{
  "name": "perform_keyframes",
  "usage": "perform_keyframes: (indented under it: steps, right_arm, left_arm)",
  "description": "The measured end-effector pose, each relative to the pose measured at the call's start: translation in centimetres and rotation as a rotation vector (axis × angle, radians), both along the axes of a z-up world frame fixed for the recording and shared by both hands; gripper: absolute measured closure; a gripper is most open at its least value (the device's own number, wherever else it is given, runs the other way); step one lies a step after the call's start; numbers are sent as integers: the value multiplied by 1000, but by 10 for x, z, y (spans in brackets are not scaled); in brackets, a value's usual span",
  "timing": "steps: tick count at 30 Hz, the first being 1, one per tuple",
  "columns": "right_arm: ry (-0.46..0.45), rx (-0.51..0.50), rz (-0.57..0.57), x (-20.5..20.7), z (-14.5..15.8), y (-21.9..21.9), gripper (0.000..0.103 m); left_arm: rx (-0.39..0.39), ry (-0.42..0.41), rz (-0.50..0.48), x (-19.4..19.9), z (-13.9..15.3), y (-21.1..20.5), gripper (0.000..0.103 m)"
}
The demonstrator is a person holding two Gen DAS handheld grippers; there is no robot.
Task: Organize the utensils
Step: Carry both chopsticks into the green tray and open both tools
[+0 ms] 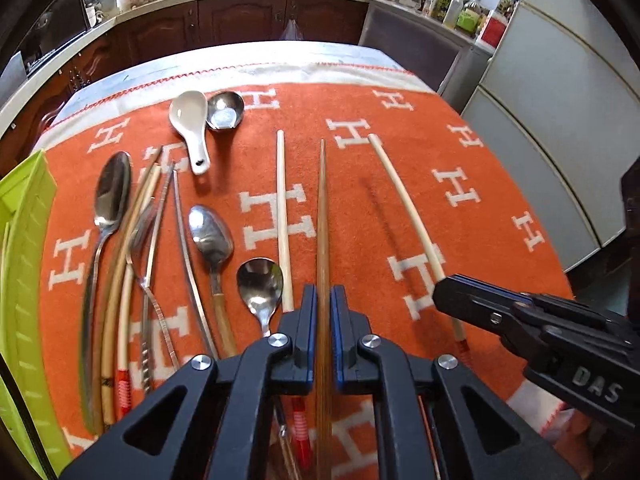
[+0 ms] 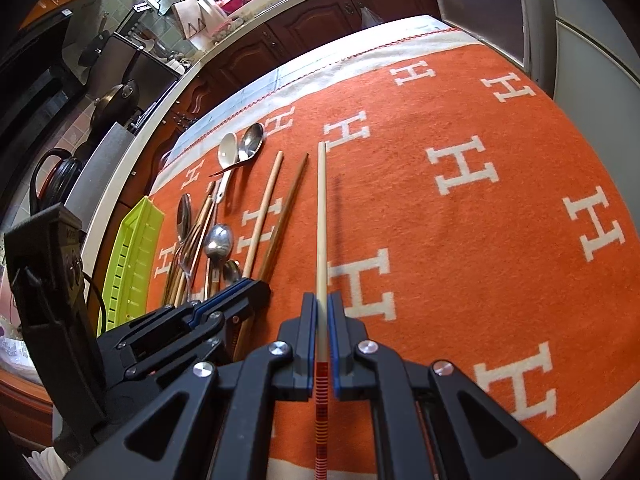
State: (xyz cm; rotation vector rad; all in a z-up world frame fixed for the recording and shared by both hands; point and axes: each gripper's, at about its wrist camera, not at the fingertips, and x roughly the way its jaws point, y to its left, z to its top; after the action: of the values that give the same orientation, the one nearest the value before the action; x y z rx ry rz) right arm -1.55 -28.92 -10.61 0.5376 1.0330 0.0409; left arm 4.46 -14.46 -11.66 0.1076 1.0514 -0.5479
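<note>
Brown chopstick (image 1: 322,216) between left gripper (image 1: 322,300) pads

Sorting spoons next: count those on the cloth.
5: white spoon and steel spoon at far edge, long spoon leftmost, wood-handled spoon and small spoon centre; pile may hide more.

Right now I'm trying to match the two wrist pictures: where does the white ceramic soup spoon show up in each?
Left wrist view: the white ceramic soup spoon lies upper left of centre on the orange blanket.
Right wrist view: the spoon lies left of centre, far smaller, near the blanket's far edge.
Shared landmark: the short steel spoon whose bowl sits against its right side in both views.
</note>
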Motion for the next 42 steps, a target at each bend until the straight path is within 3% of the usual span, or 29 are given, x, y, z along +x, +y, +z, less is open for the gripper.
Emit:
perform_keyframes:
  steps: [7, 12, 15, 20, 25, 33, 42]
  right_arm:
    - [-32, 17, 42, 3, 16, 19, 98]
    - [-53, 38, 144, 15, 32, 51, 98]
    - [-50, 45, 217, 24, 39, 79, 98]
    - [-49, 77, 352, 41, 53, 137, 98]
    - [-49, 111, 414, 64, 63, 183, 98]
    - [9, 142, 394, 95, 48, 238, 97]
    - [75, 123, 330, 110, 21, 256, 97]
  left_arm:
    - [-47, -101, 47, -15, 56, 44, 99]
    - [-64, -181, 159, -17, 90, 98, 99]
    - [-31, -208, 238, -14, 98, 131, 99]
    - [3, -199, 347, -9, 93, 184, 99]
    - [29, -165, 402, 0, 78, 217, 99]
    - [20, -92, 443, 12, 48, 243, 99]
    - [51, -41, 485, 21, 19, 263, 98]
